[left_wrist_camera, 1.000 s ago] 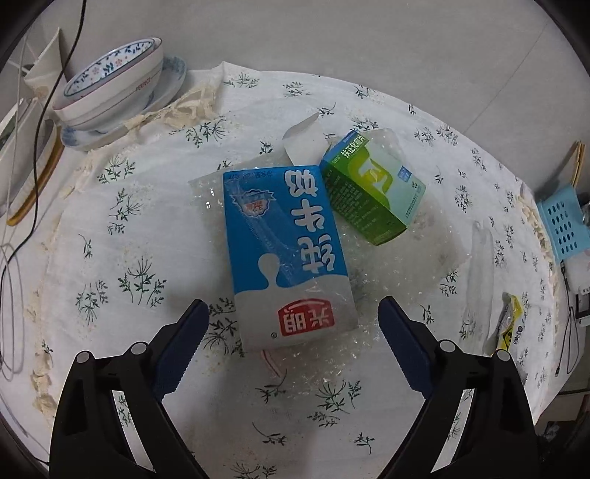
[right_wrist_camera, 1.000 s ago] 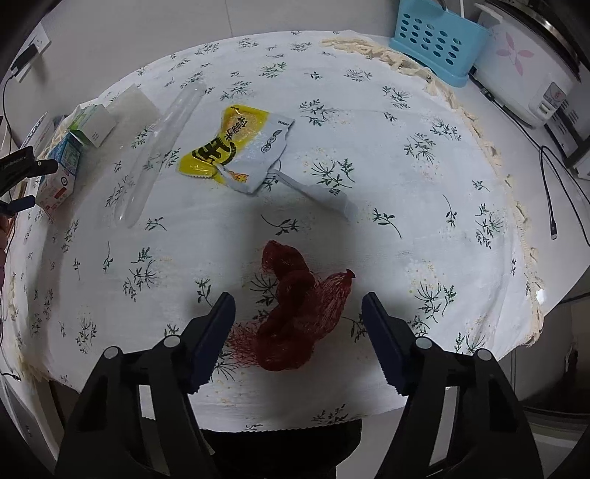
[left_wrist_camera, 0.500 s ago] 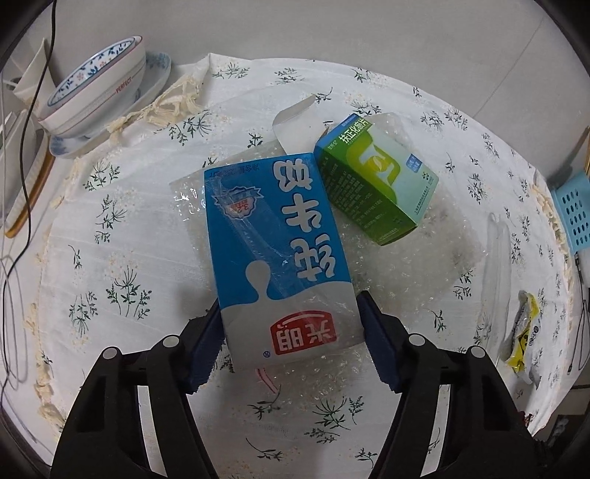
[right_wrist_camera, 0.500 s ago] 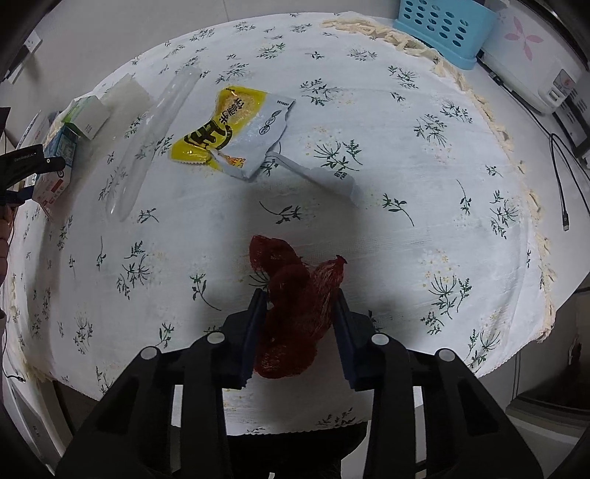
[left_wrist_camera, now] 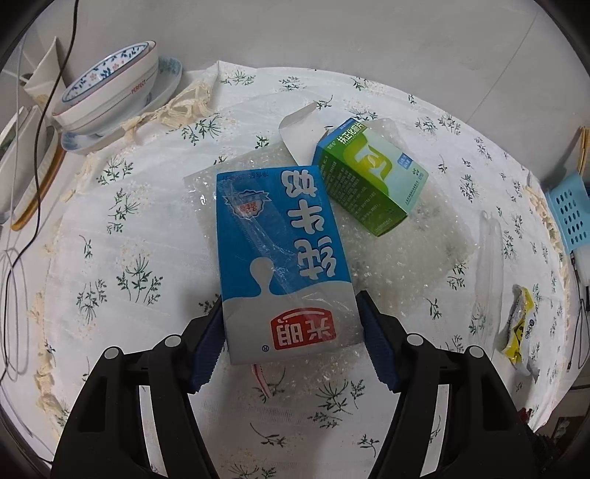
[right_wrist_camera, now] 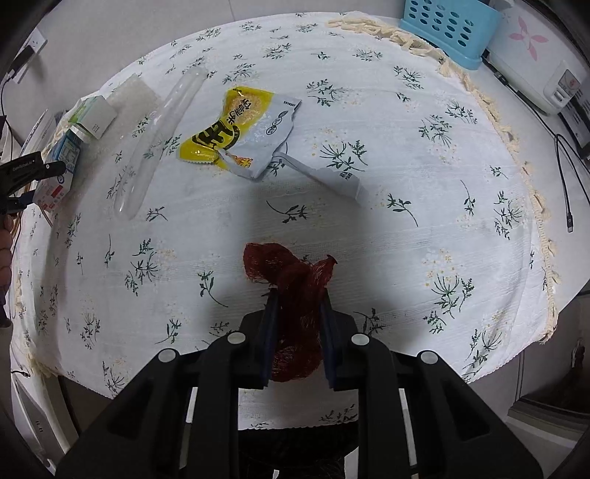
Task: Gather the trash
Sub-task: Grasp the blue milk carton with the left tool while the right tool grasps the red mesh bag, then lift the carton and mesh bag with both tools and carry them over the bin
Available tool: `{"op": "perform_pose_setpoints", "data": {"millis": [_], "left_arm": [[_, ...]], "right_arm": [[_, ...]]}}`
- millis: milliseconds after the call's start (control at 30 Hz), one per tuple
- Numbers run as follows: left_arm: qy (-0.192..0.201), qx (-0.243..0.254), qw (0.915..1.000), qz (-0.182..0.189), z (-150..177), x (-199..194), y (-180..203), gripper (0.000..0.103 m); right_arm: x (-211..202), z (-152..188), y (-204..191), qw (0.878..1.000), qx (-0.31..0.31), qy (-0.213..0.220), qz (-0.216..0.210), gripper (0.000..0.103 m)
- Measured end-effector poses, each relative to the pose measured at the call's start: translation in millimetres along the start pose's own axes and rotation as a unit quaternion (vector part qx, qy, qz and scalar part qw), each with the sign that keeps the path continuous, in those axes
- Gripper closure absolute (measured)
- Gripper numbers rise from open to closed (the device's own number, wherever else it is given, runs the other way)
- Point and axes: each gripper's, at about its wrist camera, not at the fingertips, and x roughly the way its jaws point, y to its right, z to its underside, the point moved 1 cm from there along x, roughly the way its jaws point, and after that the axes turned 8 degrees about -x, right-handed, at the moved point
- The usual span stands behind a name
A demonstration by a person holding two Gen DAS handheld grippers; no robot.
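My left gripper (left_wrist_camera: 291, 317) is shut on the near end of a blue and white milk carton (left_wrist_camera: 280, 250), which lies over a sheet of bubble wrap (left_wrist_camera: 416, 254). A green box (left_wrist_camera: 368, 180) lies just behind the carton. My right gripper (right_wrist_camera: 297, 306) is shut on a bunched red mesh net (right_wrist_camera: 295, 291) and holds it near the table's front edge. A yellow and grey snack wrapper (right_wrist_camera: 239, 129) lies farther back, and it also shows in the left wrist view (left_wrist_camera: 518, 328). A clear plastic sleeve (right_wrist_camera: 155, 140) lies left of it.
Stacked bowls and plates (left_wrist_camera: 110, 92) stand at the back left with cables (left_wrist_camera: 37, 177) beside them. A blue basket (right_wrist_camera: 450, 27) and a white appliance (right_wrist_camera: 534, 62) stand at the back right. A torn wrapper strip (right_wrist_camera: 324, 177) lies mid-table. The floral tablecloth (right_wrist_camera: 424, 221) covers the table.
Both grippers went from open to shut: the left closed on the milk carton's near end, the right closed on the red mesh net and squeezed it narrower.
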Motion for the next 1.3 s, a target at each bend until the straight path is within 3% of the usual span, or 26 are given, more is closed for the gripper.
{"op": "perform_pose_setpoints", "data": {"millis": [400, 867, 1300], "left_arm": [[0.023, -0.002, 0.9995, 0.021, 36.2, -39.2, -5.0, 0.038], [0.047, 0.001, 0.9979, 0.044, 103.9, -78.5, 8.2, 0.038], [0.029, 0.01, 0.9972, 0.068, 163.6, -90.7, 19.8, 0.039]], "right_arm": [[-19.7, 3.5, -4.2, 1.0, -0.01, 0.025, -0.008, 0.084], [-37.4, 17.8, -8.6, 0.998, -0.037, 0.044, -0.022, 0.084], [-60.8, 27.8, -9.2, 0.996, -0.06, 0.066, -0.025, 0.084]]}}
